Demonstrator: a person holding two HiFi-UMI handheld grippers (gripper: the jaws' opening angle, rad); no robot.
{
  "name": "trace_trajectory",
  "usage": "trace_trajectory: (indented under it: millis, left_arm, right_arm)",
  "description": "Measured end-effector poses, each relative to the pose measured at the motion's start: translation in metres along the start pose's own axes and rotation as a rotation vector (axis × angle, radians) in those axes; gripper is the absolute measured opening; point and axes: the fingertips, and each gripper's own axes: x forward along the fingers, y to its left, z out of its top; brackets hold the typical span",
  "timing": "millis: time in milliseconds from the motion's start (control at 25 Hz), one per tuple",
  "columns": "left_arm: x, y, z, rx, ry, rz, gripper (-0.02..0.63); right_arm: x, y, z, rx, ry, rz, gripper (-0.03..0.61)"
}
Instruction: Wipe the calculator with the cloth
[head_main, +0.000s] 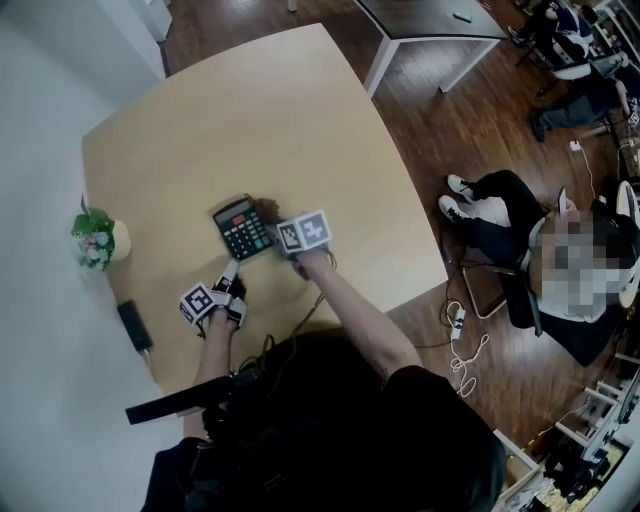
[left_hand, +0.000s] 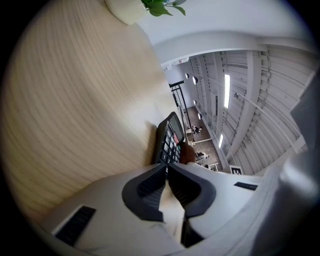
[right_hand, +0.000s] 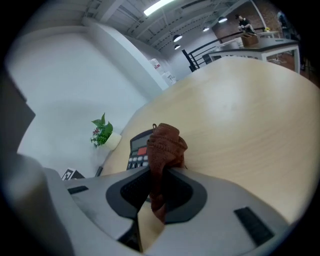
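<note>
Calculator (head_main: 243, 228) near the table's (head_main: 300, 110) front edge; the wipe looks barely started.
Head view: right gripper (head_main: 277, 228) at its far corner. Left gripper view: left gripper (left_hand: 167, 168) jaws together, tips at its near edge. Right gripper view: brown cloth (right_hand: 165, 144) pinched tight, beside the keys.

An open, workshop-like office: plank floor (head_main: 430, 140), pale surface (head_main: 260, 120), far second table (head_main: 430, 20), floor power strip (head_main: 458, 322), high strip-lit ceiling (left_hand: 226, 91).

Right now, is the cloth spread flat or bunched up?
Bunched: the brown cloth is a crumpled wad pinched in the right gripper.
</note>
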Motion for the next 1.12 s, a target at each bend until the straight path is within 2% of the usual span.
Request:
trace_trajectory:
  millis: [200, 280, 360, 440, 560, 600, 680, 760, 800, 840, 920, 1120]
  left_arm:
    - [0.0, -0.001, -0.001, -0.018, -0.004, 0.004, 0.011]
    - [0.0, 0.002, -0.008, -0.076, 0.007, 0.004, 0.011]
    - [-0.002, 0.003, -0.019, -0.184, -0.005, -0.012, 0.026]
    - [-0.005, 0.001, -0.03, -0.3, -0.062, -0.033, 0.05]
    - [-0.005, -0.003, -0.039, -0.361, -0.123, -0.043, 0.06]
    - [-0.003, -0.005, -0.039, -0.366, -0.126, -0.042, 0.063]
    - [0.001, -0.007, -0.038, -0.373, -0.124, -0.039, 0.063]
    - [0.005, -0.006, -0.036, -0.359, -0.121, -0.027, 0.063]
    - [0.007, -0.004, -0.035, -0.346, -0.119, -0.016, 0.062]
    - [0.008, -0.002, -0.033, -0.334, -0.115, -0.005, 0.061]
    - [0.01, -0.002, -0.03, -0.324, -0.11, 0.007, 0.061]
    - [0.007, 0.003, -0.02, -0.333, -0.139, -0.014, 0.057]
  right_arm:
    - [-0.026, 0.015, -0.063, 0.123, 0.097, 0.05, 0.069]
    - [-0.031, 0.013, -0.063, 0.093, 0.113, 0.045, 0.069]
    - [-0.035, 0.001, -0.029, -0.016, 0.067, -0.006, 0.069]
    - [-0.036, -0.008, 0.028, -0.162, -0.001, -0.054, 0.069]
    - [-0.015, 0.006, 0.109, -0.413, -0.035, -0.053, 0.069]
    - [0.0, 0.014, 0.125, -0.497, -0.01, -0.038, 0.069]
    - [0.033, 0.028, 0.135, -0.658, 0.104, 0.003, 0.069]
    - [0.061, 0.031, 0.119, -0.778, 0.291, 0.06, 0.069]
    - [0.068, 0.029, 0.105, -0.799, 0.388, 0.095, 0.069]
    - [0.072, 0.027, 0.094, -0.785, 0.464, 0.128, 0.067]
    - [0.072, 0.025, 0.085, -0.691, 0.532, 0.171, 0.059]
    - [0.057, 0.012, 0.078, -0.489, 0.511, 0.189, 0.058]
